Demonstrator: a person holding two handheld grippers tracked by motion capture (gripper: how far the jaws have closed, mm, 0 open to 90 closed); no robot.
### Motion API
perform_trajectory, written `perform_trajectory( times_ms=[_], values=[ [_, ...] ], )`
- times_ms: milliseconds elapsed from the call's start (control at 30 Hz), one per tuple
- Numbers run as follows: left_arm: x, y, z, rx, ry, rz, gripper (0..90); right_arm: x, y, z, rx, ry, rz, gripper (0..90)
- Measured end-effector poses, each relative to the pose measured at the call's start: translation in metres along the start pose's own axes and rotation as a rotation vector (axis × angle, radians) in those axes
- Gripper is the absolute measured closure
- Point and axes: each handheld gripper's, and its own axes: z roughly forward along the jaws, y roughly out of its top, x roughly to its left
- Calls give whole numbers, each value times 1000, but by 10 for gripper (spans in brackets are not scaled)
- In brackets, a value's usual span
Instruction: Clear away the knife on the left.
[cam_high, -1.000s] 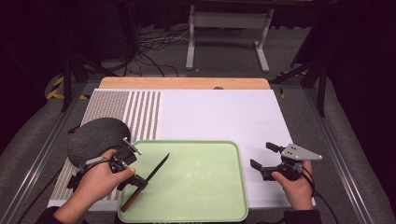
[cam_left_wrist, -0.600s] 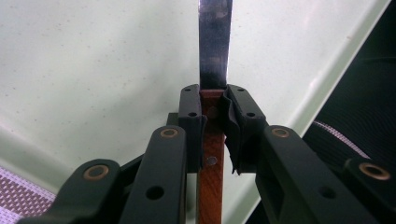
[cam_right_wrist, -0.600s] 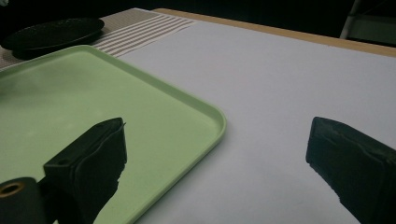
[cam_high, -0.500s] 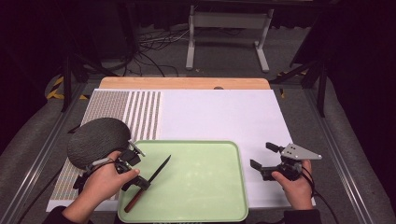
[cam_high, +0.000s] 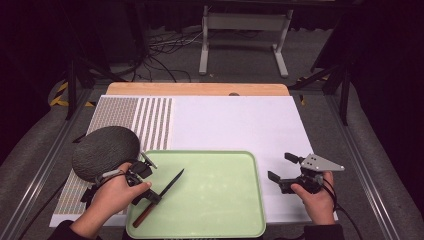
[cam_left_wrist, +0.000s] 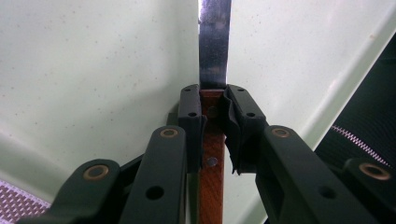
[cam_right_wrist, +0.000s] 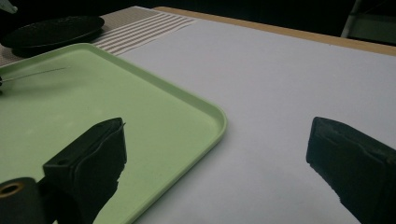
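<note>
A knife (cam_high: 161, 195) with a brown wooden handle (cam_left_wrist: 211, 172) and a steel blade (cam_left_wrist: 215, 42) lies over the left part of the pale green tray (cam_high: 220, 200), blade pointing up and to the right. My left gripper (cam_high: 145, 192) is shut on the handle just behind the blade; in the left gripper view both pads (cam_left_wrist: 192, 121) press on the wood. My right gripper (cam_high: 281, 167) stands open over the white mat, to the right of the tray, jaws wide apart with nothing between them (cam_right_wrist: 217, 154).
A dark round plate (cam_high: 105, 151) lies on the striped mat (cam_high: 145, 120) just left of the tray. The white mat (cam_high: 235, 125) stretches beyond the tray to a wooden table edge (cam_high: 200, 89). Cables and a metal stand sit on the floor behind.
My left hand has carried the knife a little to the right, further over the tray. The right hand has stayed where it was.
</note>
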Motion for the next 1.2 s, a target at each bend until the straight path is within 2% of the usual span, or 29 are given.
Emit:
perform_trajectory(
  times_ms=[567, 967, 1033, 1167, 1200],
  values=[
    [0, -1, 3, 11, 17, -10, 777, 0, 0, 0, 1, 0, -1, 60],
    [0, -2, 3, 25, 38, 7, 766, 0, 0, 1, 3, 1, -1, 59],
    [-1, -2, 2, 13, 24, 7, 741, 0, 0, 1, 2, 2, -4, 59],
    [-3, -2, 1, 2, 27, 15, 617, 0, 0, 1, 1, 1, -2, 59],
    [-4, -2, 0, -1, 35, 25, 617, 0, 0, 1, 1, 0, -3, 59]
  ],
)
